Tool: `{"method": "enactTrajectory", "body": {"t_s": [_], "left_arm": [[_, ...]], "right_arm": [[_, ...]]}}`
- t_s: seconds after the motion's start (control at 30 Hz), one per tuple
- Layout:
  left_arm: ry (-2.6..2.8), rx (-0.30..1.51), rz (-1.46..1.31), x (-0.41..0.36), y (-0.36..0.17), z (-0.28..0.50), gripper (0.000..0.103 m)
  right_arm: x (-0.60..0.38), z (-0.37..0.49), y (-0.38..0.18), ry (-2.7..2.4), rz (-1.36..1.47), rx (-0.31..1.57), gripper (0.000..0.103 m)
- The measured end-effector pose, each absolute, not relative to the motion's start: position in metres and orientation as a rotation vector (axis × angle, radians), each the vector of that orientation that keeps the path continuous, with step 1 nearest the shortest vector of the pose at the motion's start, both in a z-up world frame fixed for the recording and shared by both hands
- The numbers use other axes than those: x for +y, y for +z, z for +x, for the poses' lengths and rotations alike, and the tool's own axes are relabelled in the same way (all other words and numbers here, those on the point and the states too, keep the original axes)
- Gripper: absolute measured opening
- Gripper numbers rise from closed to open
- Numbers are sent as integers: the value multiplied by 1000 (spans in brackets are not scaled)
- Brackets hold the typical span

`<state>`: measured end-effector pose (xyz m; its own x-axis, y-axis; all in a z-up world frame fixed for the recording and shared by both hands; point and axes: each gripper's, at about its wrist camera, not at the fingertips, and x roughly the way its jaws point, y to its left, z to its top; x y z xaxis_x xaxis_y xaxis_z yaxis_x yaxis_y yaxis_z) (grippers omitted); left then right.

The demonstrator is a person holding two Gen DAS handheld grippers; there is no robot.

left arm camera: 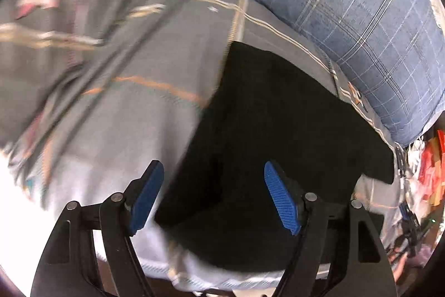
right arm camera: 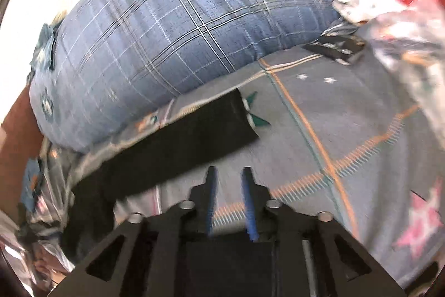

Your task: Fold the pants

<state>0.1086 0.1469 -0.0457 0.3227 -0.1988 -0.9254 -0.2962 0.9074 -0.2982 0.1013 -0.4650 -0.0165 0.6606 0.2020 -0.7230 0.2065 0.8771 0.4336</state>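
The black pants (left arm camera: 272,135) lie in a compact dark slab on the grey bedsheet (left arm camera: 133,130), pillow (left arm camera: 347,18) at one o'clock — folding looks nearly done. The left gripper (left arm camera: 214,196) hovers wide apart and empty; the right gripper (right arm camera: 229,199), jaws nearly together, holds nothing. Next likely calls for smoothing or one last fold. Blur hides creases and layer edges.
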Motion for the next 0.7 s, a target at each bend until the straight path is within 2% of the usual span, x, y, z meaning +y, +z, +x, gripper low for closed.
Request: {"method": "enactTrajectory", "body": {"t_s": [0.17, 0.23, 0.3, 0.33, 0.37, 0.4, 0.43, 0.47, 0.5, 0.53, 0.6, 0.67, 0.7], "left_arm": [[91, 1335, -409, 127, -56, 184, 75], [82, 1348, -400, 121, -59, 202, 75], [73, 1382, -410, 115, -67, 214, 75], [53, 1388, -406, 108, -72, 219, 75], [54, 1393, -363, 100, -76, 221, 74], [64, 1395, -321, 95, -78, 223, 63], [97, 1410, -241, 87, -84, 224, 54], [110, 1414, -204, 85, -86, 225, 55], [105, 1409, -202, 85, -85, 226, 50], [105, 1408, -218, 91, -79, 226, 33], [65, 1403, -286, 106, -67, 228, 28], [58, 1350, -351, 129, -46, 232, 28], [60, 1329, -363, 137, -39, 234, 31]], "right_arm": [[-466, 169, -36, -66, 475, 911, 42], [-469, 197, -48, -101, 459, 951, 51], [-469, 211, -61, -120, 443, 988, 53], [-466, 216, -66, -104, 429, 998, 52], [-463, 218, -67, -85, 393, 986, 37], [-461, 219, -67, -63, 377, 981, 7], [-465, 218, -70, -52, 407, 990, 7], [-472, 217, -74, -53, 458, 993, 8], [-480, 214, -77, -34, 511, 991, 8], [-483, 214, -76, -29, 524, 987, 8], [-486, 208, -71, -24, 519, 976, 13], [-488, 203, -64, -23, 521, 955, 13], [-490, 203, -61, -10, 532, 946, 14]]}}
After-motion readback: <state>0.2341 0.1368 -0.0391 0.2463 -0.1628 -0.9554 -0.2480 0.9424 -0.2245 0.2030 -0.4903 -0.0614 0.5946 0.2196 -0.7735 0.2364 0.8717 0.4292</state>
